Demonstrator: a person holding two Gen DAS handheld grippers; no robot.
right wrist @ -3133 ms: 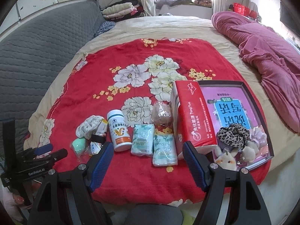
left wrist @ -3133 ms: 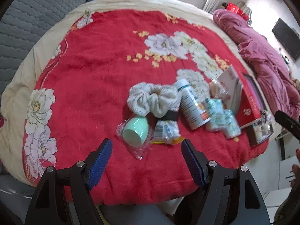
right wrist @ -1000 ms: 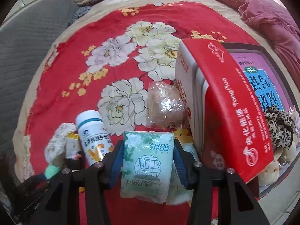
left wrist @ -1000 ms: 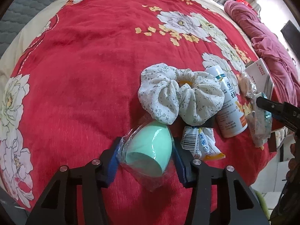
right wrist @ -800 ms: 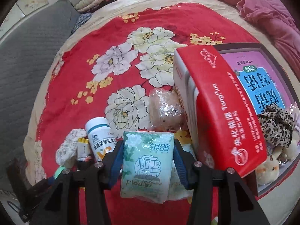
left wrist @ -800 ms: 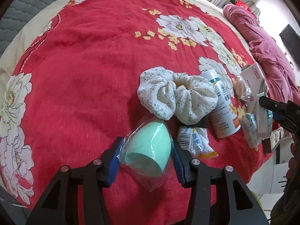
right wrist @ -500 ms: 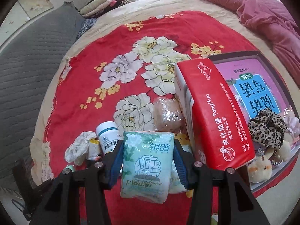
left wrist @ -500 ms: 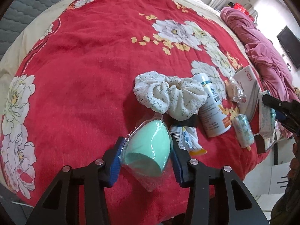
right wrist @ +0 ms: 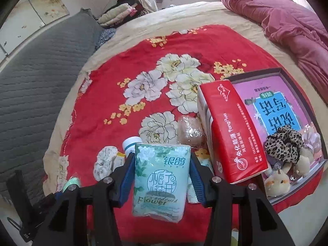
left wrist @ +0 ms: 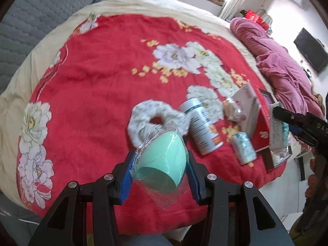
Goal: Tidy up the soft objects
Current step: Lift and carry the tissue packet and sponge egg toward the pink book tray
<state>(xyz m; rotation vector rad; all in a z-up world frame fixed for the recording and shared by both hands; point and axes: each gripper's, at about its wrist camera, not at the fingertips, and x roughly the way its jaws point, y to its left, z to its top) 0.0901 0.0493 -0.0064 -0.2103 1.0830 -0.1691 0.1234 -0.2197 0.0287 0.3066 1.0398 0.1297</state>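
Note:
My left gripper [left wrist: 160, 164] is shut on a mint-green makeup sponge [left wrist: 162, 160] wrapped in clear plastic, held above the red floral blanket [left wrist: 92, 82]. Behind it lie a white floral scrunchie [left wrist: 143, 119], a white pill bottle [left wrist: 202, 129] and a second tissue pack [left wrist: 244, 148]. My right gripper [right wrist: 161, 176] is shut on a pale green tissue pack [right wrist: 161, 178], also lifted off the bed. To its right, an open tray box [right wrist: 295, 78] holds a leopard scrunchie [right wrist: 284, 143] and small plush toys [right wrist: 276, 181].
A red carton [right wrist: 229, 127] leans on the tray's left edge, with a plastic-wrapped beige puff [right wrist: 189, 131] beside it. A pink quilt [right wrist: 287, 20] is heaped at the far right. A grey padded headboard [right wrist: 30, 82] borders the left. The bed's front edge lies just below both grippers.
Both grippers have risen off the blanket with their loads: the sponge in the left, the tissue pack in the right. The bed and its objects look farther away now.

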